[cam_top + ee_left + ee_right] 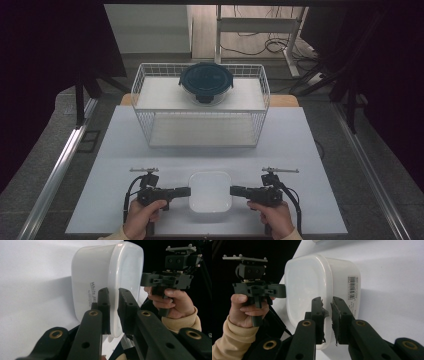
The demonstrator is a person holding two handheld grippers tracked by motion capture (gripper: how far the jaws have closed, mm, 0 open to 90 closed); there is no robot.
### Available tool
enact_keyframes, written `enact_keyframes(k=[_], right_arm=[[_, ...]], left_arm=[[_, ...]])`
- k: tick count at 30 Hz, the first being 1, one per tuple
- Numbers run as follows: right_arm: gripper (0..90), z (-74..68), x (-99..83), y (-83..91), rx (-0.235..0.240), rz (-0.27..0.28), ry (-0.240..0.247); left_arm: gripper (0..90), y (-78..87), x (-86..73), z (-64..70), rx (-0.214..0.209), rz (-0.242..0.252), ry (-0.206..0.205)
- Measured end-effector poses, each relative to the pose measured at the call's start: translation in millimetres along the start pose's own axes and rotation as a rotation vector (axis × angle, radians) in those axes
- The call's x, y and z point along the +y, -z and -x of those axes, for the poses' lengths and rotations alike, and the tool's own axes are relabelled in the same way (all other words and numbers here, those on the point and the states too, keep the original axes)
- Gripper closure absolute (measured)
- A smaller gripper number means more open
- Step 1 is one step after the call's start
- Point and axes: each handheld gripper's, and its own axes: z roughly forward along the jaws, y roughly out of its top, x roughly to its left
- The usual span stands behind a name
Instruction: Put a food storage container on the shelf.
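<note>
At the near edge of the desk, a person's two hands are gripping the handles of the two claws, sleeves just showing at the bottom of the high view. The left claw is pointing inward from the left and the right claw is pointing inward from the right, so the two are facing each other across a white lidded container. This container is sitting near the middle of the desk's near edge, between the two claws.

In the left gripper view, the left claw is closing narrowly on the rim where the container meets its lid, one jaw lying on each side of the lip. In the right gripper view, the right claw is pinching the opposite rim of the container in the same way, jaws drawn close together around the lip. A barcode label is showing on the container's wall there, and printed lettering is showing on the wall in the left gripper view.

Farther back, toward the far edge of the desk, a white wire basket is standing. A round dark-lidded bowl is resting on the basket's upper level, near its middle.
</note>
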Motion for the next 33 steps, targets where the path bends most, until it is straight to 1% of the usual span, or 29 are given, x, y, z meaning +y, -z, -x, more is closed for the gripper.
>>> enact_keyframes(k=[5, 8, 15, 17, 18, 19, 20, 21, 23, 24, 25, 26, 27, 28, 29, 30, 31, 33], right_arm=[[80.0, -5.0, 2.6, 1.4, -0.005, 0.011, 0.034], [80.0, -6.2, 4.0, 1.9, -0.003, 0.012, 0.040], [79.9, -18.5, 16.8, 6.2, -0.006, 0.040, 0.118], [79.9, -19.9, 18.2, 6.7, -0.007, 0.041, 0.124], [79.9, -23.2, 22.3, 8.4, -0.007, 0.048, 0.139], [79.9, -23.2, 22.3, 8.4, -0.007, 0.048, 0.139], [79.9, -25.9, 26.0, 10.0, -0.006, 0.056, 0.153], [79.9, -27.5, 27.9, 11.0, -0.008, 0.059, 0.160], [79.9, -30.2, 31.5, 12.8, -0.008, 0.067, 0.176], [79.9, -30.2, 31.5, 12.8, -0.008, 0.067, 0.176], [79.9, -34.0, 36.7, 15.5, -0.006, 0.079, 0.197], [79.9, -35.1, 38.4, 16.2, -0.006, 0.084, 0.205], [79.9, -35.1, 38.4, 16.2, -0.006, 0.084, 0.205], [79.9, -38.0, 43.7, 17.8, -0.005, 0.097, 0.227], [79.9, -38.0, 43.7, 17.8, -0.005, 0.097, 0.227], [79.9, -40.8, 48.7, 19.0, -0.006, 0.105, 0.239], [79.9, -40.8, 48.7, 19.0, -0.006, 0.105, 0.239], [80.0, -45.3, 56.3, 21.4, -0.002, 0.120, 0.256]], left_arm=[[81.1, 2.6, 2.5, 3.6, 0.006, 0.008, -0.024], [81.0, 4.0, 4.2, 5.2, 0.005, 0.012, -0.035], [81.0, 11.3, 13.6, 13.8, 0.004, 0.037, -0.090], [80.9, 12.2, 15.5, 15.2, 0.004, 0.041, -0.097], [80.9, 13.7, 19.3, 18.0, 0.006, 0.048, -0.112], [80.9, 13.7, 19.3, 18.0, 0.006, 0.048, -0.112], [80.9, 14.5, 21.5, 19.9, 0.008, 0.052, -0.120], [80.9, 16.0, 25.6, 23.9, 0.014, 0.058, -0.138], [80.8, 18.1, 31.0, 28.4, 0.016, 0.067, -0.161], [80.8, 18.1, 31.0, 28.4, 0.016, 0.067, -0.161], [80.8, 20.6, 36.8, 33.2, 0.020, 0.072, -0.182], [80.7, 22.1, 40.3, 35.5, 0.019, 0.073, -0.193], [80.7, 22.1, 40.3, 35.5, 0.019, 0.073, -0.193], [80.7, 23.1, 43.2, 37.0, 0.019, 0.076, -0.199], [80.7, 24.1, 45.8, 39.0, 0.022, 0.080, -0.204], [80.6, 25.1, 48.3, 41.1, 0.025, 0.083, -0.207], [80.6, 26.2, 51.1, 42.9, 0.028, 0.088, -0.217], [80.7, 30.4, 58.7, 49.8, 0.032, 0.099, -0.238]])
